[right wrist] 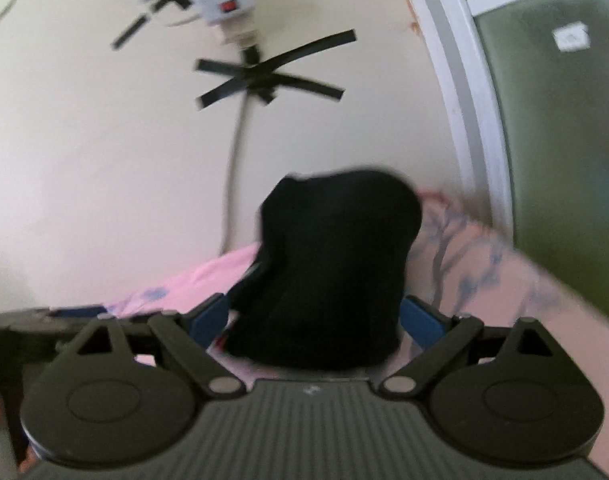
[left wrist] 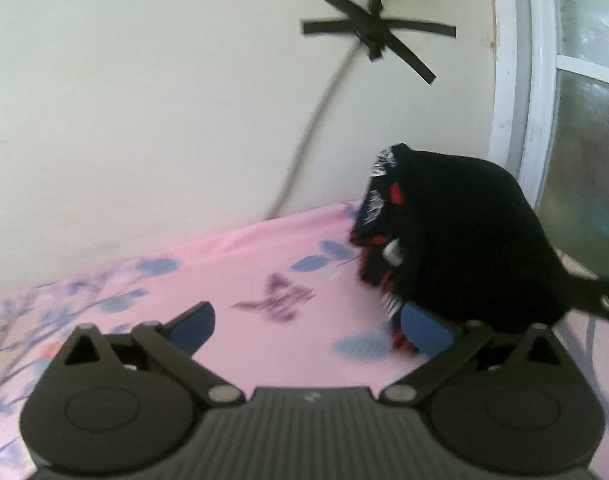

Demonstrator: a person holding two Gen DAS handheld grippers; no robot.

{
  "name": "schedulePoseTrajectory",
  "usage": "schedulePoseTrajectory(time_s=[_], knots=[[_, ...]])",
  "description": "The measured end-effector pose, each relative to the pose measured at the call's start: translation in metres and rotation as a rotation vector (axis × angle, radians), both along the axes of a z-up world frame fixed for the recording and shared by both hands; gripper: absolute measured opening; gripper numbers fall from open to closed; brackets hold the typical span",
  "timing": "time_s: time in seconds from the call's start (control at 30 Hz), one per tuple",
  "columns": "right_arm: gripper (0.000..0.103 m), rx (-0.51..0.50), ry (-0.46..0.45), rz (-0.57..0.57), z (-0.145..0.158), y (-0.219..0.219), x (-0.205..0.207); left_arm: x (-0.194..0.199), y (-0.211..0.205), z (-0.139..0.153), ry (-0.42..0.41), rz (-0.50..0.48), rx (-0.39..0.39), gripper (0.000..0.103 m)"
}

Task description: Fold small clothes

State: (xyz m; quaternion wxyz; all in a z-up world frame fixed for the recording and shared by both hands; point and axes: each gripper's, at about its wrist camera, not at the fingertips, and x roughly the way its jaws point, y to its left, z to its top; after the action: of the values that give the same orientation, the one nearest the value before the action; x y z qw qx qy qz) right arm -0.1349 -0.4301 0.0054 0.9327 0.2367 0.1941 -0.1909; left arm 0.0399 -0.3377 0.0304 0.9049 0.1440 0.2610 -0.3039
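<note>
A small black garment (left wrist: 456, 240) with a red and white pattern along its edge lies bunched in a heap on the pink flowered bed sheet (left wrist: 244, 272), close to the wall. My left gripper (left wrist: 308, 330) stands wide open to the left of the heap. Its right pad (left wrist: 424, 332) sits at the heap's lower edge and nothing is between the pads. In the right wrist view the same black garment (right wrist: 332, 268) rises between the spread fingers of my right gripper (right wrist: 315, 321), which is open. Whether its blue pads (right wrist: 422, 322) touch the cloth is blurred.
Just behind the bed is a cream wall (left wrist: 144, 100), where crossed black tape (left wrist: 376, 32) holds a grey cable (left wrist: 312, 128). A white power strip (right wrist: 224, 4) hangs higher up. A white window frame (left wrist: 520, 80) with frosted glass closes the right side.
</note>
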Motion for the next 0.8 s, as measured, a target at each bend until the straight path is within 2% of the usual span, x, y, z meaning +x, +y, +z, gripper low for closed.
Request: schedulePoseTrajectory(time_s=[0.13, 0.2, 0.33, 0.57, 0.8], knots=[[0.092, 0.048, -0.002, -0.007, -0.010, 0.047, -0.040, -0.026, 0.027, -0.001, 0.011, 0.005, 0.059, 0.103], [0.097, 0.065, 0.004, -0.018, -0.013, 0.064, -0.057, -0.039, 0.044, -0.003, 0.026, -0.004, 0.070, 0.103], [0.097, 0.089, 0.013, -0.020, -0.014, 0.087, -0.083, -0.064, 0.072, -0.006, 0.007, 0.020, 0.081, 0.103], [0.097, 0.091, 0.024, -0.024, -0.010, 0.109, -0.102, -0.081, 0.097, -0.011, 0.021, 0.035, 0.063, 0.103], [0.097, 0.084, 0.016, -0.027, -0.002, 0.117, -0.106, -0.095, 0.108, -0.006, -0.022, 0.031, 0.052, 0.103]])
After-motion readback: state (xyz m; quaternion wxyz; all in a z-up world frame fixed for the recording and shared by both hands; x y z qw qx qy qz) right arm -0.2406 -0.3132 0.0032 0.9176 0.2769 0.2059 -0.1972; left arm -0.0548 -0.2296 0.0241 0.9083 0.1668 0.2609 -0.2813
